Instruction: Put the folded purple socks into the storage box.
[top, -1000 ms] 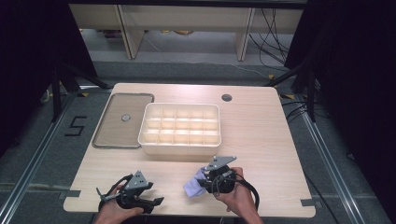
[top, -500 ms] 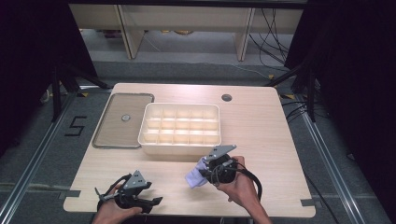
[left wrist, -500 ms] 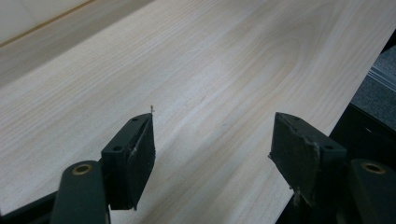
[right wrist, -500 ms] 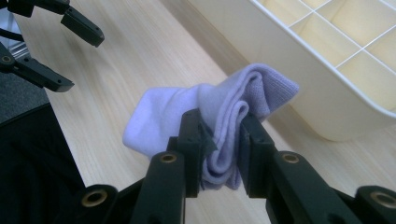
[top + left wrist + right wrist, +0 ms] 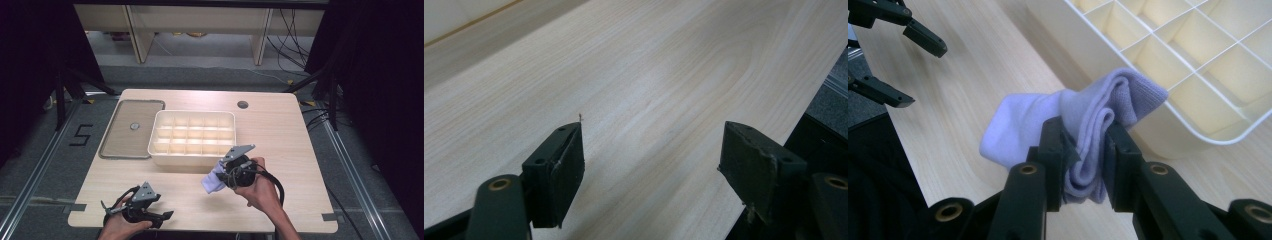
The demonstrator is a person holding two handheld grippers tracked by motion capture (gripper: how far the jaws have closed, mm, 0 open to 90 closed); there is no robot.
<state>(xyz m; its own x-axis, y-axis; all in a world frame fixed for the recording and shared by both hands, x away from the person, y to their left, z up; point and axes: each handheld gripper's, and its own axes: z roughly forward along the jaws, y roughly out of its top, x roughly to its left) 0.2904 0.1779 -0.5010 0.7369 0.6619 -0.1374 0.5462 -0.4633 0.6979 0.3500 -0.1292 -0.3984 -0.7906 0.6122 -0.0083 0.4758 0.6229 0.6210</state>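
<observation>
The folded sock (image 5: 1068,120), pale lilac, is pinched between the jaws of the right gripper (image 5: 1084,165), which close tightly on its bunched layers in the right gripper view. Its free end bulges past the jaw tips and sits just beside the near wall of the cream divided box (image 5: 1168,125), without being inside any compartment. In the high view the sock (image 5: 214,179) hangs at the front of the right gripper (image 5: 231,172), just in front of the box (image 5: 192,159) on the wooden table (image 5: 295,150). A flat brown lid (image 5: 131,145) lies beside the box at its left. The left gripper (image 5: 150,216) rests near the table's front edge, well apart from the sock; in the left gripper view its jaws stand wide apart with nothing between them, above bare wood (image 5: 664,75).
</observation>
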